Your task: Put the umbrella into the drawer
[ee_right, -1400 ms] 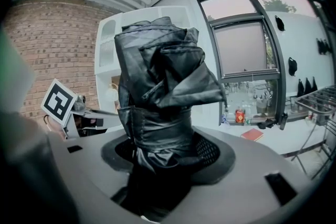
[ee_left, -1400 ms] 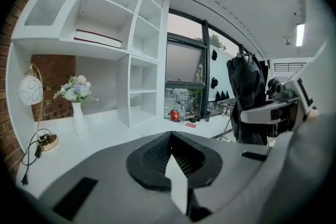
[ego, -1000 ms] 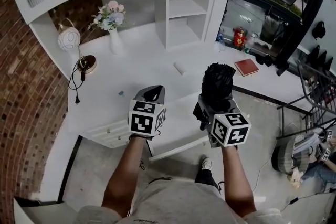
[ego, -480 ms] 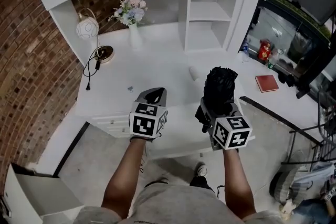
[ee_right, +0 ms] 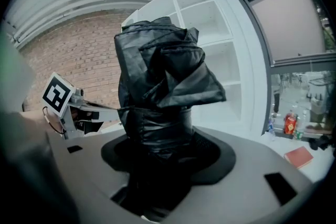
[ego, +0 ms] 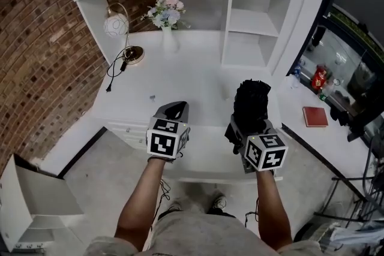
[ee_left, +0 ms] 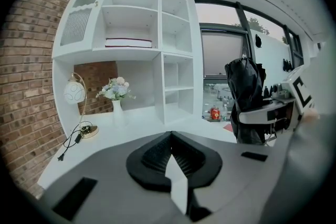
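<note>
One white desk [ego: 192, 84] sitting under a shelf unit [ego: 255, 21], black folded umbrella [ego: 251, 104] standing upright above the desk's front edge, right gripper [ego: 245, 129] clamping around it, left gripper [ego: 173, 111] hovering alongside, jaws pressing together on nothing.

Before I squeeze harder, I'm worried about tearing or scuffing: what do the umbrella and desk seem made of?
Umbrella: thin black fabric, probably nylon or polyester; faint sheen and soft, crumpled folds.
Desk: smooth white board, likely painted or laminated wood; even, matte surface, core not visible.
</note>
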A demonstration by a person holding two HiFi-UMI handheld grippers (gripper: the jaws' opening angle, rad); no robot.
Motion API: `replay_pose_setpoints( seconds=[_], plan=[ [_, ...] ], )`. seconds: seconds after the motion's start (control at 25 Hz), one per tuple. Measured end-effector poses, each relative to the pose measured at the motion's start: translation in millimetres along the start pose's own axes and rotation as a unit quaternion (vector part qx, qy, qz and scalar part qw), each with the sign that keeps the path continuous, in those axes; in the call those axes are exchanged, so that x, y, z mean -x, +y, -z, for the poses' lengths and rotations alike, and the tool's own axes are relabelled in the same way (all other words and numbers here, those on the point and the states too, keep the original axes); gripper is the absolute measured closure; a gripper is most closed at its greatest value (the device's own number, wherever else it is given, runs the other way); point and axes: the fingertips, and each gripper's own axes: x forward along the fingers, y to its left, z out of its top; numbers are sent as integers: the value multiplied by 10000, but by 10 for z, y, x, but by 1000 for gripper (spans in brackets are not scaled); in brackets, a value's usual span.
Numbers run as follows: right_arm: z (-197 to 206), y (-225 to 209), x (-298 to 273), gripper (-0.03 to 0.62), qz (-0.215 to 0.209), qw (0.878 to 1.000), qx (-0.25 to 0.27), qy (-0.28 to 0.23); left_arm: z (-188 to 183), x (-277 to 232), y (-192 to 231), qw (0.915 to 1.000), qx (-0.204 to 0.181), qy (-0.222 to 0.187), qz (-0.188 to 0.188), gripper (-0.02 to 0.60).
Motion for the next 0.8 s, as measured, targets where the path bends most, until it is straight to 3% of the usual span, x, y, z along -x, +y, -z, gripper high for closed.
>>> replay_pose_setpoints(
  seconds=[0.32, 0.8],
  plan=[
    [23, -246, -77, 341, -202, 9997, 21, 132, 94, -72, -79, 9996, 153, 88, -211, 584],
    [152, -136, -136, 341, -643, 9957, 359, 557, 256, 30, 4, 9988, 315, 142, -342, 584]
  ],
)
